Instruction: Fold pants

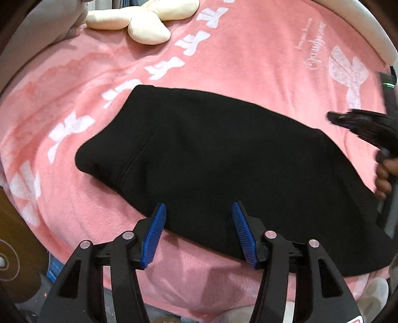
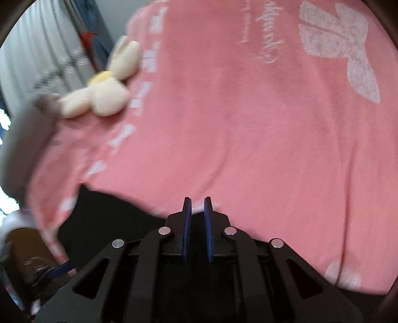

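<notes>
The black pants (image 1: 211,161) lie folded into a compact slab on the pink blanket (image 1: 223,49). My left gripper (image 1: 199,205) stands open over their near edge; the cloth lies between the blue pads (image 1: 154,233) but they do not press on it. In the same view my right gripper (image 1: 348,121) is blurred at the pants' right end, with a person's hand (image 1: 384,176) behind it. In the right wrist view my right gripper (image 2: 197,198) has its pads nearly together with nothing between them, just past the black pants (image 2: 112,211).
A cream plush toy (image 1: 141,20) lies at the blanket's far left corner, also seen as the plush toy (image 2: 104,94). A white cushion (image 1: 368,24) curves along the far right. A brown wooden object (image 1: 15,248) stands beside the bed at the left.
</notes>
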Demonstrator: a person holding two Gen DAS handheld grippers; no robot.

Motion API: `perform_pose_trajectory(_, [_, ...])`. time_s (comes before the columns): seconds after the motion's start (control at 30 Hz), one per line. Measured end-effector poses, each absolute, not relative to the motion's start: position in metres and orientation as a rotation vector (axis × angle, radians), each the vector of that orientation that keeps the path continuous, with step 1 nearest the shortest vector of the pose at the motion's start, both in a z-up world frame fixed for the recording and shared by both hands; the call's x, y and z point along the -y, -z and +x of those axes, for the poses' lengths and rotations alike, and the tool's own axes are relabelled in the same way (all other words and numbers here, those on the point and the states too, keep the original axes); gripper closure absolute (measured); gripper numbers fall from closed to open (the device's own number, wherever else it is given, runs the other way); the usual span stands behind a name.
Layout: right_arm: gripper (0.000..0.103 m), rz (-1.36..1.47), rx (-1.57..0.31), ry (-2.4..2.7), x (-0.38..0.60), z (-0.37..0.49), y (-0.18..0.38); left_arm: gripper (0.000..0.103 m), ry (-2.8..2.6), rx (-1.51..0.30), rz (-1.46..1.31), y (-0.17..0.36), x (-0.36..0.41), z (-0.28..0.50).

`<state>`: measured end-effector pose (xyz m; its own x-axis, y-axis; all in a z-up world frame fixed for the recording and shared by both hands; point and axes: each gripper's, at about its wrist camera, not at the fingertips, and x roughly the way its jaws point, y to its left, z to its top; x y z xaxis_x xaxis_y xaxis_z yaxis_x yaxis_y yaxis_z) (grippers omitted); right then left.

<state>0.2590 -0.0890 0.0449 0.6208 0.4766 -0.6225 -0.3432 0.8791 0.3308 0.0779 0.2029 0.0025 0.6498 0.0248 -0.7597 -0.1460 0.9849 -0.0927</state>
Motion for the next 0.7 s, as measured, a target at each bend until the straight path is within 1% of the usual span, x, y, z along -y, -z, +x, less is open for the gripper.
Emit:
perform_pose_trajectory(0.1, [0.093, 0.102, -0.855, -0.443, 0.074, 0.26, -0.014, 0.045, -0.096, -0.863, -0.184, -0.003, -0.204, 0.073])
perform_pose_trajectory(0.13, [0.097, 0.081, -0.887, -0.41, 0.071, 0.268, -0.002, 0.045, -0.088, -0.864, -0.193, -0.003, -0.202, 0.073])
perform_pose_trajectory(0.17, [0.097, 0.115, -0.886, -0.399, 0.074, 0.279, 0.007, 0.045, -0.089, -0.865, -0.194, -0.003, -0.199, 0.073])
perform_pose_trajectory(0.23, [0.097, 0.18, -0.864, -0.361, 0.079, 0.286, 0.0, 0.045, -0.091, -0.868, -0.181, -0.007, -0.191, 0.072])
perform_pose_trajectory(0.27, [0.092, 0.242, -0.839, -0.343, 0.088, 0.28, -0.011, 0.045, -0.082, -0.854, -0.164, -0.014, -0.185, 0.069])
perform_pose_trajectory(0.33, [0.093, 0.312, -0.807, -0.393, 0.105, 0.26, -0.024, 0.044, -0.083, -0.811, -0.129, -0.027, -0.177, 0.06])
perform_pose_trajectory(0.37, [0.093, 0.302, -0.798, -0.388, 0.113, 0.248, -0.027, 0.043, -0.083, -0.792, -0.109, -0.032, -0.172, 0.055])
perform_pose_trajectory(0.4, [0.093, 0.262, -0.796, -0.357, 0.128, 0.232, -0.026, 0.038, -0.083, -0.779, -0.094, -0.036, -0.169, 0.052])
perform_pose_trajectory(0.43, [0.093, 0.234, -0.807, -0.318, 0.14, 0.219, -0.021, 0.036, -0.083, -0.771, -0.085, -0.038, -0.167, 0.049])
perform_pose_trajectory(0.5, [0.092, 0.223, -0.814, -0.189, 0.202, 0.18, -0.008, 0.036, -0.061, -0.773, -0.088, -0.039, -0.158, 0.045])
perform_pose_trajectory(0.6, [0.091, 0.284, -0.788, 0.015, 0.309, 0.114, -0.005, 0.036, -0.018, -0.796, -0.088, -0.037, -0.141, 0.043])
perform_pose_trajectory(0.7, [0.087, 0.302, -0.751, 0.281, 0.424, 0.044, -0.014, 0.036, 0.014, -0.809, -0.05, -0.035, -0.118, 0.039])
